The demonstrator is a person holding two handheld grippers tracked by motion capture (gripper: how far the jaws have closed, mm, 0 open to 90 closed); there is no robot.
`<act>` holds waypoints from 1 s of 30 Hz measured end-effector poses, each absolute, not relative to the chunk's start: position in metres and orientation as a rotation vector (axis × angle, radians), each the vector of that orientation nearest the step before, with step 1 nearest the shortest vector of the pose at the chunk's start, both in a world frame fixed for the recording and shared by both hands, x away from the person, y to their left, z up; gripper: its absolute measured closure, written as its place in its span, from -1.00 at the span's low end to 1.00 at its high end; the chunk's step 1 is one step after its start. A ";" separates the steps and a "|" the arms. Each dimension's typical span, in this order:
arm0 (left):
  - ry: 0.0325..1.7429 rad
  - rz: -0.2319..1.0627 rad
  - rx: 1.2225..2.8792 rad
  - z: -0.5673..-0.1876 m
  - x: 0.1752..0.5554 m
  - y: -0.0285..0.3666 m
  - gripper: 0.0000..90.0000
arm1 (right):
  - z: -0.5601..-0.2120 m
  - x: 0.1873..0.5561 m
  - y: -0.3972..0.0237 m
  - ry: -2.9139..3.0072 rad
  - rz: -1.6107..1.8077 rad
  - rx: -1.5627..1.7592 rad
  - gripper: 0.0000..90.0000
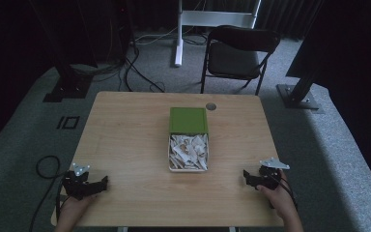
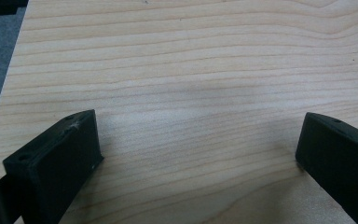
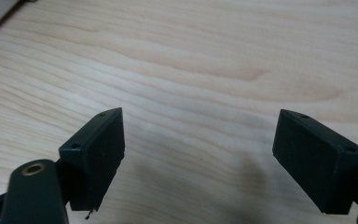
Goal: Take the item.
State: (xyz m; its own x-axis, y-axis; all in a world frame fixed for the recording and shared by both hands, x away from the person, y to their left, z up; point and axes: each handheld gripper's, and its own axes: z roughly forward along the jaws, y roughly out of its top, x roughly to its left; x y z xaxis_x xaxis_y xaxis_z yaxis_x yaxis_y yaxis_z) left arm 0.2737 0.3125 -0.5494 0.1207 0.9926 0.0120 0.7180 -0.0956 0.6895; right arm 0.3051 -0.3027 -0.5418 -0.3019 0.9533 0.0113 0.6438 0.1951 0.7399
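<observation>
My left gripper (image 1: 99, 185) and right gripper (image 1: 249, 178) both gape wide with nothing in them, sitting near the table's (image 1: 125, 145) front corners with lots of bare wood between, and the high view shows one white box (image 1: 188, 153) of paper scraps ahead, its green lid (image 1: 188, 120) behind it.

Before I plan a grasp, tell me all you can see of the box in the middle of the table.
The box is a shallow white rectangular tray, open, packed with pale, crumpled paper-like scraps. Its green lid, flat and square, lies at the far end, apparently slid back or hinged; which, I cannot tell. It rests flat on the wooden table, long side running away from the person. Both grippers are well clear of it.
</observation>
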 end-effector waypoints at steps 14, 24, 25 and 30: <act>1.651 0.673 1.871 -0.549 0.274 0.312 -0.99 | -0.513 0.309 -0.284 2.053 0.934 1.385 -0.54; 1.651 0.672 1.870 -0.549 0.274 0.312 -0.99 | -0.484 0.316 -0.262 2.063 1.009 1.293 -0.54; 1.651 0.672 1.871 -0.549 0.274 0.312 -0.99 | -0.481 0.316 -0.260 2.061 1.023 1.285 -0.54; 1.651 0.672 1.871 -0.549 0.274 0.312 -0.99 | -0.467 0.320 -0.245 2.079 1.060 1.232 -0.53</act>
